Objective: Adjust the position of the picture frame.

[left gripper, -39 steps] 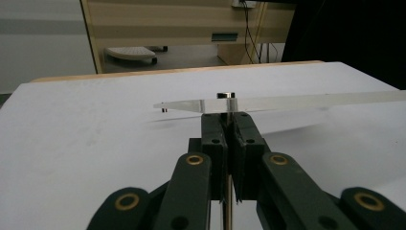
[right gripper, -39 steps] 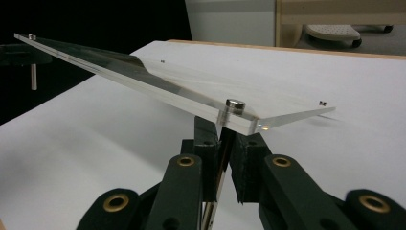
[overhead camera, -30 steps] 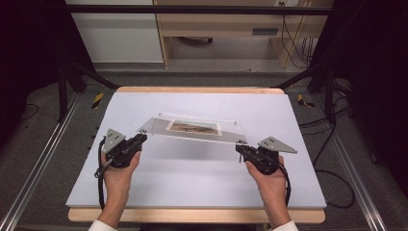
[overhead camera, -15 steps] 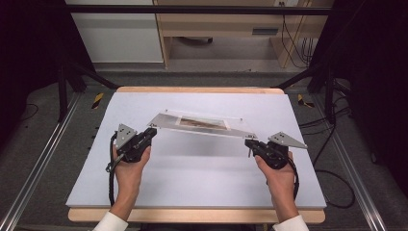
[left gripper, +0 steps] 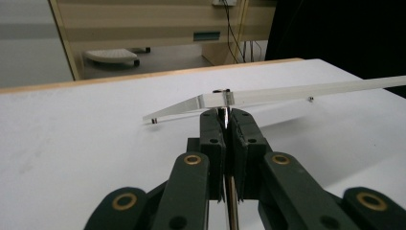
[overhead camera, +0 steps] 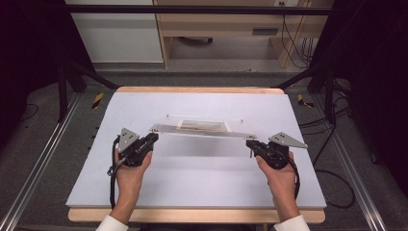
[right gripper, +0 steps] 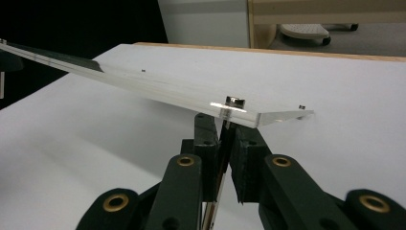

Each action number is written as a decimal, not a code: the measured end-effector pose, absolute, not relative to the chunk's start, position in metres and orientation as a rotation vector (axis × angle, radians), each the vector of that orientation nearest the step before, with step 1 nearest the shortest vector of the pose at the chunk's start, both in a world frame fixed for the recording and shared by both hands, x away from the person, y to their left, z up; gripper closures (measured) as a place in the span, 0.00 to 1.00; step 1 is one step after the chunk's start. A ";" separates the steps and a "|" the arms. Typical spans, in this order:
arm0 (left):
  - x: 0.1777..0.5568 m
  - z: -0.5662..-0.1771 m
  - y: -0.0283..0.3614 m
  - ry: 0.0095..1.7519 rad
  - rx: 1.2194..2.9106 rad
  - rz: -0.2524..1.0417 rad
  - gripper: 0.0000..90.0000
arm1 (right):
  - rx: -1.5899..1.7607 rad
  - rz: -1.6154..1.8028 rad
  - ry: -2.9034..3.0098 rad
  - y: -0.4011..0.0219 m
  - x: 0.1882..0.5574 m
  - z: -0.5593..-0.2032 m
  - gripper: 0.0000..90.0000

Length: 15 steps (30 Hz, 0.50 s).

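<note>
A clear acrylic plate [overhead camera: 204, 131] with a brownish sheet [overhead camera: 202, 125] at its middle hangs above the white table [overhead camera: 192, 183]. My left gripper [overhead camera: 153, 138] is shut on a thin metal pin [left gripper: 225, 114] under the plate's near left corner. My right gripper [overhead camera: 250, 144] is shut on a matching pin [right gripper: 233, 101] at the near right corner. In the left gripper view the plate [left gripper: 287, 92] runs off to the right above the gripper [left gripper: 225, 116]. In the right gripper view the plate [right gripper: 182, 86] runs off to the left above the gripper [right gripper: 225, 127]. The plate sits nearly level.
The table has a wooden edge [overhead camera: 192, 90] at the back. Metal rails [overhead camera: 38, 163] run along both sides on the floor. A wooden desk [overhead camera: 226, 29] and cables [overhead camera: 293, 38] stand behind. Yellow-black markers [overhead camera: 97, 99] lie on the floor beside the table.
Both hands have carried the plate a little to the right. Its left end, raised half a second ago, has come down, so the plate is closer to level.
</note>
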State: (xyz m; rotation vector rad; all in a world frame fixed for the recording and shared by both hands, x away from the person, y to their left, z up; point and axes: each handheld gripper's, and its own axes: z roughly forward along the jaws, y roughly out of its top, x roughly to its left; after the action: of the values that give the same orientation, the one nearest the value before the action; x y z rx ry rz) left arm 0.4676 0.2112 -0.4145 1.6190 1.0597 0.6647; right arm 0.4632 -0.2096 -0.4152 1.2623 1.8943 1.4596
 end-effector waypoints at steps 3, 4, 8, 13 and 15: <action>0.464 -0.418 0.212 1.059 1.642 0.649 0.92 | 1.266 1.451 1.904 -0.209 0.462 -0.416 0.92; 0.463 -0.419 0.212 1.060 1.647 0.637 0.92 | 1.268 1.444 1.906 -0.209 0.462 -0.417 0.92; 0.460 -0.423 0.212 1.064 1.650 0.616 0.93 | 1.273 1.441 1.921 -0.212 0.460 -0.421 0.92; 0.457 -0.428 0.212 1.065 1.673 0.609 0.93 | 1.294 1.436 1.938 -0.212 0.458 -0.425 0.93; 0.456 -0.429 0.212 1.070 1.684 0.608 0.93 | 1.297 1.425 1.952 -0.212 0.457 -0.427 0.93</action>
State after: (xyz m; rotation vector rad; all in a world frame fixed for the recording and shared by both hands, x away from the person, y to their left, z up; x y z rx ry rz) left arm 0.4559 0.2120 -0.4294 1.6844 1.0700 0.6081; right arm 0.4568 -0.2123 -0.4272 1.2975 1.9517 1.4253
